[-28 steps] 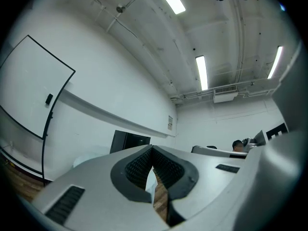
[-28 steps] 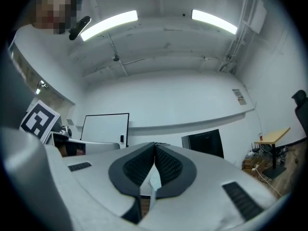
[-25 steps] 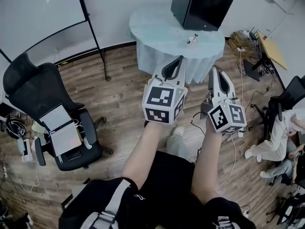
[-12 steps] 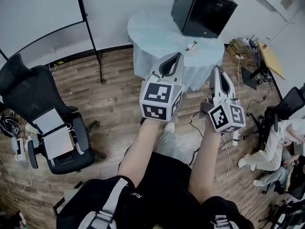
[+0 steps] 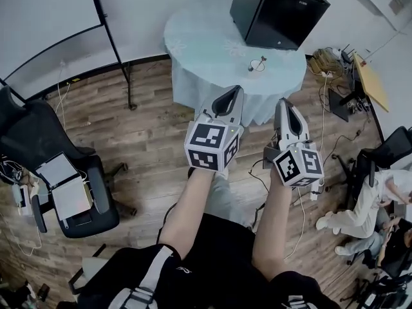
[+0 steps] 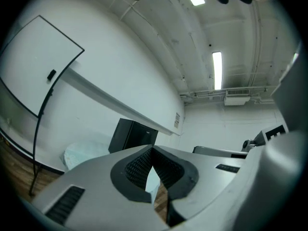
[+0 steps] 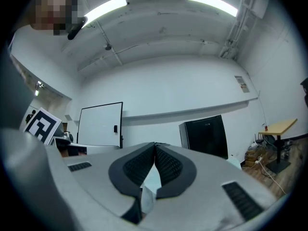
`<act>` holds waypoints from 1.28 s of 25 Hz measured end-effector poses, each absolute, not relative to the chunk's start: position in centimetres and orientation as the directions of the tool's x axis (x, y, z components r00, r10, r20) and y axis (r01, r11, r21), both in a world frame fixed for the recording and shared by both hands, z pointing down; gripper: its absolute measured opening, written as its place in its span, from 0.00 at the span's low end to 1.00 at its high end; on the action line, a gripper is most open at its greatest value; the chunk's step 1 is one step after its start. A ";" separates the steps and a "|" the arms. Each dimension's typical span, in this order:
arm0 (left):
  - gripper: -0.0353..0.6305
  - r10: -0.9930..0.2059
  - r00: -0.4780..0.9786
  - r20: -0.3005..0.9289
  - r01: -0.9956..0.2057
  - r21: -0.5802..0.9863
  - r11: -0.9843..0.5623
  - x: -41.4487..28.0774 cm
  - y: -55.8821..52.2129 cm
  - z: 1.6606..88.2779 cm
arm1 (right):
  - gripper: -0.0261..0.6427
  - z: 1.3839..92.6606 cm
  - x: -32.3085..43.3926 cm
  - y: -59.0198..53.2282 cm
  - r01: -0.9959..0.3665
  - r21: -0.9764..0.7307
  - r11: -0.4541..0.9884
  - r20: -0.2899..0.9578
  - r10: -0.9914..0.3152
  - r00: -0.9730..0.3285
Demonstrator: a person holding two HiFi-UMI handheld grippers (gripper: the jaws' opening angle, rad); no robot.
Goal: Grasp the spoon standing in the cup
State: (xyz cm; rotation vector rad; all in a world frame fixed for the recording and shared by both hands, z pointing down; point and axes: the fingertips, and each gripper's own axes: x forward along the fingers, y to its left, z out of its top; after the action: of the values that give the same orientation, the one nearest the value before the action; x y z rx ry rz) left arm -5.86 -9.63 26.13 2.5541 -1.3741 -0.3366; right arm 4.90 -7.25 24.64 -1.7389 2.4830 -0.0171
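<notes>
A small cup with a spoon standing in it (image 5: 257, 64) sits near the front edge of a round table under a pale blue cloth (image 5: 206, 44). Both grippers are held out in the air short of the table, above the wooden floor. My left gripper (image 5: 234, 91) points at the table's front edge, jaws shut with nothing between them; its own view shows the pads meeting (image 6: 152, 149). My right gripper (image 5: 281, 102) is beside it, below and right of the cup, also shut and holding nothing (image 7: 155, 145). Neither gripper view shows the cup.
A black box (image 5: 278, 10) stands on the table behind the cup. A whiteboard stand (image 5: 109, 37) is at the left, with an office chair holding tablets (image 5: 67, 195) below it. At the right are a seated person (image 5: 370, 201), a wooden desk (image 5: 370, 76) and floor cables.
The table and cup have come nearer in the head view as the person steps forward. Both grippers stay side by side and shut.
</notes>
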 end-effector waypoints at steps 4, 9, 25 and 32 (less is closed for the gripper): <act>0.05 -0.835 0.547 -0.057 -0.780 0.327 -0.533 -3.0 -13.1 28.2 | 0.05 26.1 8.3 -10.3 -0.942 -0.085 0.324 -0.053 -0.946 -0.320; 0.05 -0.838 0.546 -0.008 -0.788 0.336 -0.516 1.2 -18.0 30.7 | 0.05 28.3 13.4 -15.2 -0.946 -0.131 0.296 -0.028 -0.955 -0.295; 0.05 -0.893 0.443 0.078 -0.870 0.277 -0.407 6.8 -31.1 29.9 | 0.05 27.2 19.3 -30.8 -0.879 -0.222 0.422 -0.065 -0.906 -0.419; 0.05 -0.888 0.440 0.136 -0.871 0.306 -0.384 6.6 -33.7 33.4 | 0.05 30.5 18.7 -33.7 -0.868 -0.246 0.431 -0.017 -0.898 -0.440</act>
State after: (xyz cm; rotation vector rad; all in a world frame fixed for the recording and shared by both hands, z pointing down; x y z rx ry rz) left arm 6.63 -33.74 33.39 2.3653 -1.5040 -0.0706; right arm 18.69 -33.68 30.54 -1.5741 2.5312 -0.3018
